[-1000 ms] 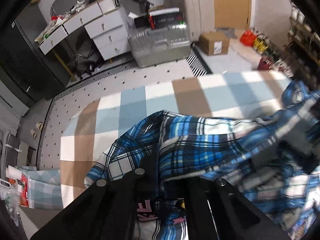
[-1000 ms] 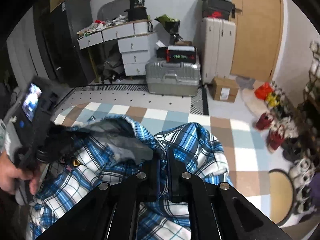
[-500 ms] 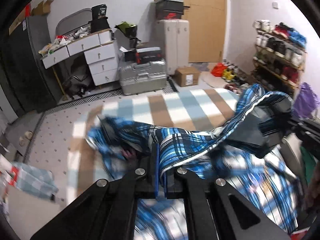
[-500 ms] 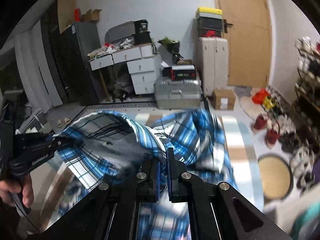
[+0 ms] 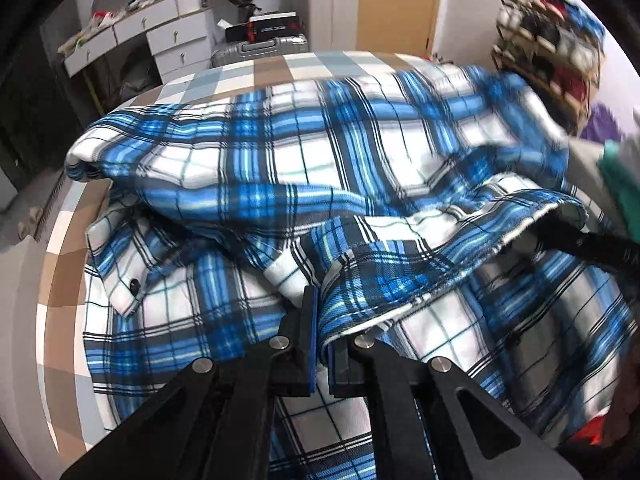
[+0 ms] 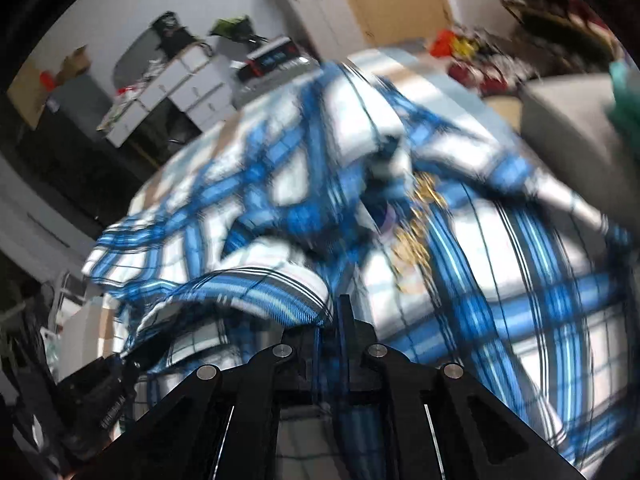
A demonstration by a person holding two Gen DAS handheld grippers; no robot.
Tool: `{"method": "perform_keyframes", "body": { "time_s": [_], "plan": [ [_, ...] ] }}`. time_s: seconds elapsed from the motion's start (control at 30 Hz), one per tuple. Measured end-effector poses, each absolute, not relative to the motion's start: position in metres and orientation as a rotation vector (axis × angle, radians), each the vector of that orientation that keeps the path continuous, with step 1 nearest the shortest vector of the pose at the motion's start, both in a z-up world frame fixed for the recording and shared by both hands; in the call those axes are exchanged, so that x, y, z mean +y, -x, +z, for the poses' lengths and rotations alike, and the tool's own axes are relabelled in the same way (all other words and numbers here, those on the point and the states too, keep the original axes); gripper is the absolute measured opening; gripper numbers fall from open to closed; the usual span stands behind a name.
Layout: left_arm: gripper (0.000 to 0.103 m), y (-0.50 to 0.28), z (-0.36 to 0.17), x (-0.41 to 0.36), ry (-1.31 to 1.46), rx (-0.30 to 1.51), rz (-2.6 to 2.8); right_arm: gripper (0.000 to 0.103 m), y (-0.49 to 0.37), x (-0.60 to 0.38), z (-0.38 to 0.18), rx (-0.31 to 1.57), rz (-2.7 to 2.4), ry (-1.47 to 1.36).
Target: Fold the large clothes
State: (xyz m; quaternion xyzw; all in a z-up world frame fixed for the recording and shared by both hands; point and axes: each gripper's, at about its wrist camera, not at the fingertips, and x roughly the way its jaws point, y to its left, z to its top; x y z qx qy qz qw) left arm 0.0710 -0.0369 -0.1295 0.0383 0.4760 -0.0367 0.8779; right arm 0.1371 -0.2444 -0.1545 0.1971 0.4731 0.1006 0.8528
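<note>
A blue and white plaid shirt (image 5: 320, 152) lies bunched and partly doubled over on a checked mat (image 5: 60, 280). My left gripper (image 5: 322, 320) is shut on a hem of the shirt, low over the cloth. At the right edge of the left wrist view, the right gripper's black body (image 5: 600, 246) reaches under a lifted fold. The right wrist view is blurred by motion. In it the shirt (image 6: 480, 260) fills the middle, and my right gripper (image 6: 330, 320) has a strip of plaid cloth between its jaws, which are opening. The left gripper's body (image 6: 100, 392) shows at lower left.
Beyond the mat stand white drawers (image 5: 168, 36), a silver suitcase (image 5: 256, 46) and a wooden door (image 5: 396, 0). A shoe rack (image 5: 548, 52) is at the right, with green cloth (image 5: 620, 184) near it. The floor drops away left of the mat.
Both grippers have swung down and forward with the shirt, from held up in the air to spread low over the mat. The right wrist has rolled, so its view is tilted.
</note>
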Motion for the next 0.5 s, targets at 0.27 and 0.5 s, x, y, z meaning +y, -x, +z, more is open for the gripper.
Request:
{"method": "perform_keyframes", "body": {
  "time_s": [0.27,0.5],
  "plan": [
    [0.0,-0.081,-0.118,-0.05,-0.073,0.977,-0.197,0.065,-0.108,-0.272,-0.124,0.863,0.262,-0.41],
    [0.0,-0.083,-0.122,-0.069,-0.112,0.981,-0.261,0.084,-0.171,-0.283,-0.089,0.827,0.154,-0.405]
  ]
}}
